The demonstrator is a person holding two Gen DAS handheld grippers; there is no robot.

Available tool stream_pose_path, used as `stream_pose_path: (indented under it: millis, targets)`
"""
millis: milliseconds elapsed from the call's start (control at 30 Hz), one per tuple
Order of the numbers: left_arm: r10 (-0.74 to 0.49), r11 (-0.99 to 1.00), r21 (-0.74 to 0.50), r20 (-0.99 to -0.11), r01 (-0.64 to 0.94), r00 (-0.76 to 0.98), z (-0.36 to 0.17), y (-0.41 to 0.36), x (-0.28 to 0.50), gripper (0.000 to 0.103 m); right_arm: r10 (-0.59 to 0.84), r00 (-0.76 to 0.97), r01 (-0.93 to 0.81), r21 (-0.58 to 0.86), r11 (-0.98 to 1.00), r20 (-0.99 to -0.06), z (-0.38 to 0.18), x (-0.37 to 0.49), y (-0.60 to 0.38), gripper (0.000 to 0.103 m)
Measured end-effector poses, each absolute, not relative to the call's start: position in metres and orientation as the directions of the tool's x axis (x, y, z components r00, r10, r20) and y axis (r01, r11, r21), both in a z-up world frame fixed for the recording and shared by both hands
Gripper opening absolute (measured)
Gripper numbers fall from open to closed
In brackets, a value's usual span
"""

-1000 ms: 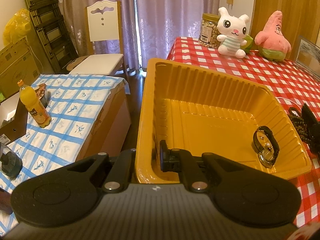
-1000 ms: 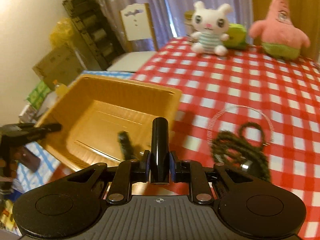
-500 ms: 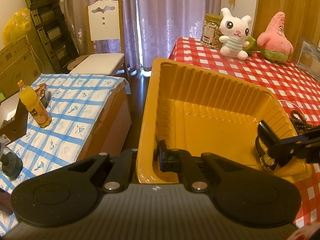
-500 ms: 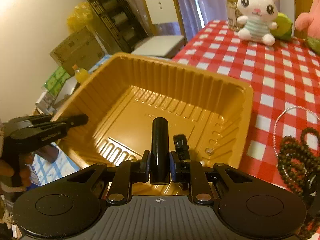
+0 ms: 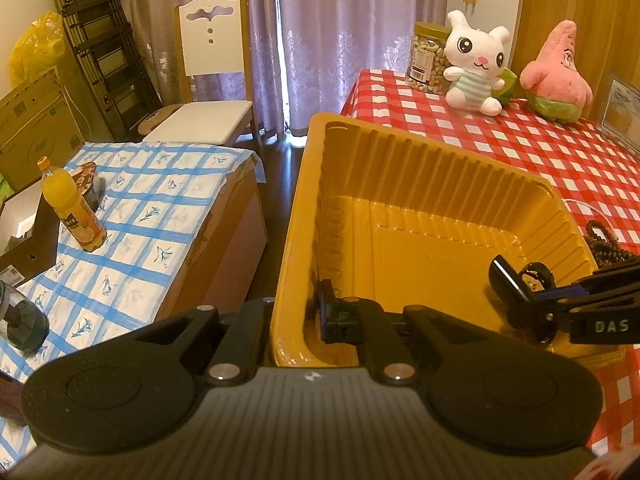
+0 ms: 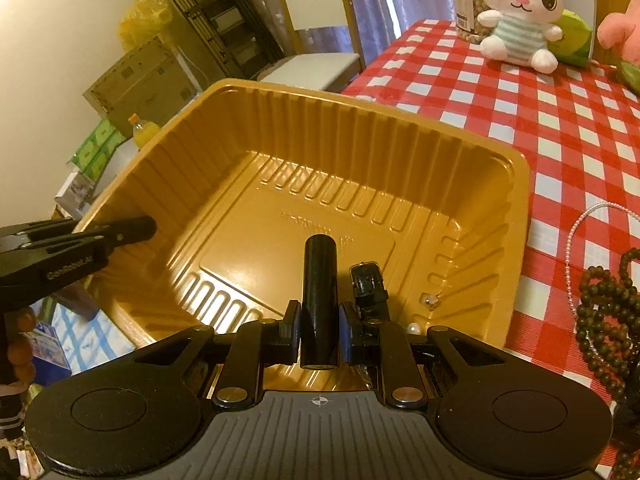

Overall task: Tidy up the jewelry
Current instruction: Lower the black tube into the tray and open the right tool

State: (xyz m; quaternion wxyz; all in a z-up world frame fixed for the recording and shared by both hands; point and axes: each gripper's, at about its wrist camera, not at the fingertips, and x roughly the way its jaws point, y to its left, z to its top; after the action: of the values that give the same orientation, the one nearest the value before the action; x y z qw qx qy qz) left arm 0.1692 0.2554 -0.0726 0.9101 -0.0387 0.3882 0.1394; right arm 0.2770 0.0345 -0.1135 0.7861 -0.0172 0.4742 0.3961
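A yellow plastic tray [image 5: 400, 152] [image 6: 360, 116] sits at the edge of the red checked table. My left gripper [image 5: 294, 312] is shut on the tray's near wall. My right gripper [image 6: 319, 312] is shut on a black cylinder [image 6: 319, 280] and holds it over the tray's near right corner; it shows in the left wrist view [image 5: 516, 292]. A black wristwatch [image 6: 370, 288] lies in the tray beside the cylinder, with small pearl beads [image 6: 428, 300] near it. A dark bead necklace [image 6: 604, 300] and a thin pearl chain [image 6: 576, 228] lie on the cloth right of the tray.
A white bunny plush [image 5: 476, 68], a pink star plush [image 5: 556, 72] and a nut jar [image 5: 428, 56] stand at the table's far end. To the left are a low blue-checked table [image 5: 132, 216] with an orange juice bottle [image 5: 72, 208], and a white chair [image 5: 208, 80].
My right gripper has carried the black cylinder from above the table over the tray and lower toward its near right corner. The left gripper has kept its hold on the tray wall.
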Motion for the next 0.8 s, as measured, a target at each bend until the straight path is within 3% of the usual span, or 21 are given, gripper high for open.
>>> stream_pose_path:
  millis: [133,267,500,800]
  targets:
    - [0.225,0.958,0.038,-0.719,-0.285,0.658,-0.073,0.256,0.170,0.007,0.616,0.237,-0.636,0.360,0.683,-0.751,-0.114,0.276,0.038,0.021]
    - [0.225,0.957,0.039,-0.723,-0.287,0.653,-0.076,0.255,0.171,0.008,0.648,0.253,-0.637,0.380,0.671,-0.719,-0.103,0.274,0.032,0.043]
    - [0.230,0.955,0.039,-0.724,-0.294,0.651,-0.077,0.255,0.172,0.008,0.668,0.326,-0.631,0.372,0.681,-0.669,-0.079,0.261,-0.012,0.047]
    - [0.231,0.956,0.044,-0.720,-0.290,0.654,-0.077,0.254,0.171,0.008,0.503,0.467,-0.444,0.299,0.845,-0.727,-0.084,0.253,-0.116,0.047]
